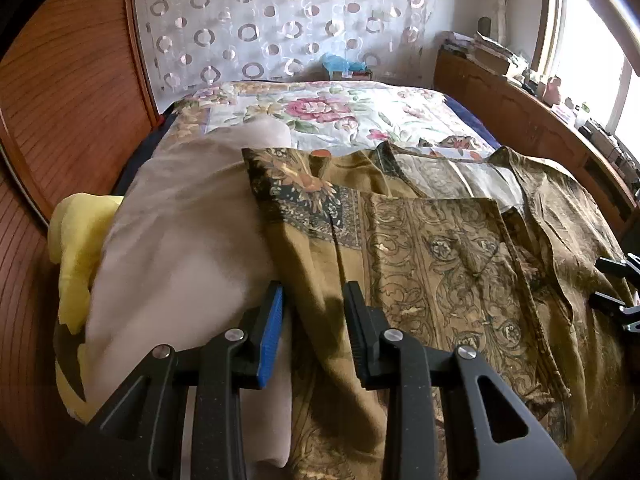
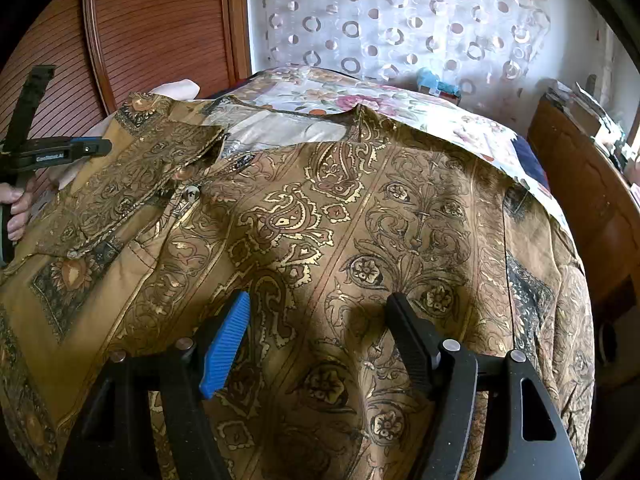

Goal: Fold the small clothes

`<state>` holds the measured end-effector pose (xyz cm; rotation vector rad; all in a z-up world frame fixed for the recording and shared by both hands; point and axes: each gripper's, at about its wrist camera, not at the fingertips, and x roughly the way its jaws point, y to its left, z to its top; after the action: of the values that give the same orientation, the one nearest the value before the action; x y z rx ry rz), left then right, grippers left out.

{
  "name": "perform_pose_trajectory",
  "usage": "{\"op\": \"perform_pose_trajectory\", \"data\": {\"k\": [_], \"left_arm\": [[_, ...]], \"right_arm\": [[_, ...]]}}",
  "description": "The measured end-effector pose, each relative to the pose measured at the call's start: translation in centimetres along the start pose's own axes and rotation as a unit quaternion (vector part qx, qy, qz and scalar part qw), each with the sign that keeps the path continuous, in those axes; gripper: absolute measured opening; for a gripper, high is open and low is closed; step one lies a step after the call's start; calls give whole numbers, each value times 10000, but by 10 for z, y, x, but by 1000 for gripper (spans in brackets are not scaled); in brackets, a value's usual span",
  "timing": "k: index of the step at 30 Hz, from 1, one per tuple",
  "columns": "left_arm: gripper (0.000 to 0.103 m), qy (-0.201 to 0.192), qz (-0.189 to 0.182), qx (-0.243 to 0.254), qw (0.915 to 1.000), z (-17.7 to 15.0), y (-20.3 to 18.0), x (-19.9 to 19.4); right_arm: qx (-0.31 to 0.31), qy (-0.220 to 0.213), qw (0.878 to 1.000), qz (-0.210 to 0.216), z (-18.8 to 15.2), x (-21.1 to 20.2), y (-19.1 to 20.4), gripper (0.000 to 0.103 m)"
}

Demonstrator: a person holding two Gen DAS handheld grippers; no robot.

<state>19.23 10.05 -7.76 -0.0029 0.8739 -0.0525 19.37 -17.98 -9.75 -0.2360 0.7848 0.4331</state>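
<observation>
A brown and gold paisley shirt [image 2: 360, 208] lies spread across the bed, collar toward the far side. One side of the shirt [image 1: 432, 248] is folded over its front. My left gripper [image 1: 313, 288] hovers at the shirt's left edge, jaws fairly narrow. A plain brown strip of the shirt runs between them, and the pads do not visibly press it. In the right wrist view the left gripper [image 2: 96, 146] shows at the far left, held by a hand [image 2: 16, 204]. My right gripper [image 2: 319, 300] stands wide open over the shirt's lower middle with nothing clamped; it also shows as the right gripper [image 1: 616, 284] at the frame's edge.
A beige cloth [image 1: 172, 240] and a yellow cloth [image 1: 76, 248] lie left of the shirt. The floral bedcover [image 1: 320, 112] stretches beyond. A wooden wardrobe [image 1: 72, 92] stands left, a cluttered wooden cabinet [image 1: 520, 120] right under a window, and a circle-patterned curtain [image 1: 280, 20] hangs behind.
</observation>
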Motion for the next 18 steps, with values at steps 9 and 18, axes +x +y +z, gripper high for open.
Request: {"op": "perform_pose_trajectory", "data": {"k": [9, 18], "left_arm": [[6, -226, 30, 150, 9996, 11, 5, -22], [5, -349, 334, 45, 9988, 36, 38, -32]], "right_arm": [[-3, -1, 10000, -2, 0, 0, 0, 72], [-5, -4, 10000, -5, -1, -1, -1, 73]]}}
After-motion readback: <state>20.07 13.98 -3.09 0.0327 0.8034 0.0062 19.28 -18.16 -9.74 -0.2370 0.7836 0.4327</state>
